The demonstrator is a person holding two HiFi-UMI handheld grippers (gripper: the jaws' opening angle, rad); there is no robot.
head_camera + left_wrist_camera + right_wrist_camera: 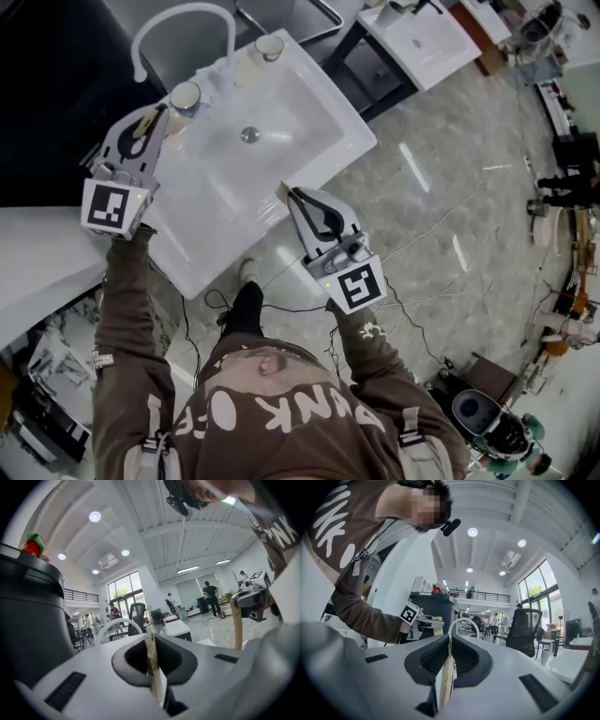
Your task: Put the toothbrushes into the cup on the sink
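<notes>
A white sink (319, 103) lies below me, and a cup (186, 97) stands on its left rim by the tap. My left gripper (155, 114) hovers just left of that cup. In the left gripper view it (151, 641) is shut on a pale wooden toothbrush (153, 670) that stands upright between the jaws. My right gripper (295, 195) hangs over the sink's near right edge. It (449, 644) is shut on a second wooden toothbrush (446, 679), whose end (281, 190) pokes out past the jaws.
A second cup (269, 45) stands at the sink's far corner. The curved white tap (178, 14) arches behind the left rim. Another sink (427, 37) stands across the aisle. Cables (281, 281) trail on the floor by the person's feet.
</notes>
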